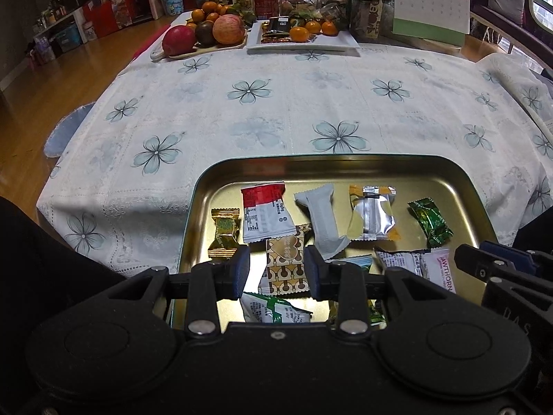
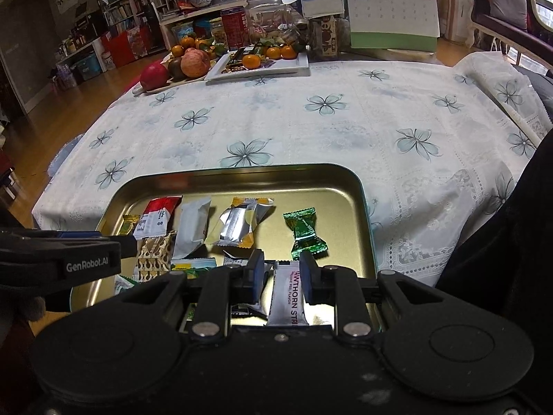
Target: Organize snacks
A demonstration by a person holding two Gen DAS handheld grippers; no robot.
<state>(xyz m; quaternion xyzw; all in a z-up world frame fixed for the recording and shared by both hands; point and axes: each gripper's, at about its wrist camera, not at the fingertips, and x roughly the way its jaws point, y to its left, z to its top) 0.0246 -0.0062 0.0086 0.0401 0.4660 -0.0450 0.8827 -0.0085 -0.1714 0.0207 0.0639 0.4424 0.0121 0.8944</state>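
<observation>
A gold metal tray (image 1: 345, 164) (image 2: 242, 173) at the table's near edge holds several wrapped snacks. My left gripper (image 1: 276, 269) is open above a brown patterned packet (image 1: 285, 266) that lies between its fingers. A gold candy (image 1: 224, 233), a red-white packet (image 1: 264, 212), a white bar (image 1: 321, 218), a silver-yellow packet (image 1: 371, 216) and a green candy (image 1: 430, 221) lie beyond. My right gripper (image 2: 281, 276) is open over a white hawthorn strip packet (image 2: 287, 294). The green candy (image 2: 304, 233) lies just ahead of it.
A floral tablecloth (image 1: 276, 110) covers the table. At the far edge stand a fruit board with apples (image 1: 207, 33), a white plate with oranges (image 1: 304, 39), jars and a desk calendar (image 1: 432, 3). The left gripper shows at the right wrist view's left edge (image 2: 69, 259).
</observation>
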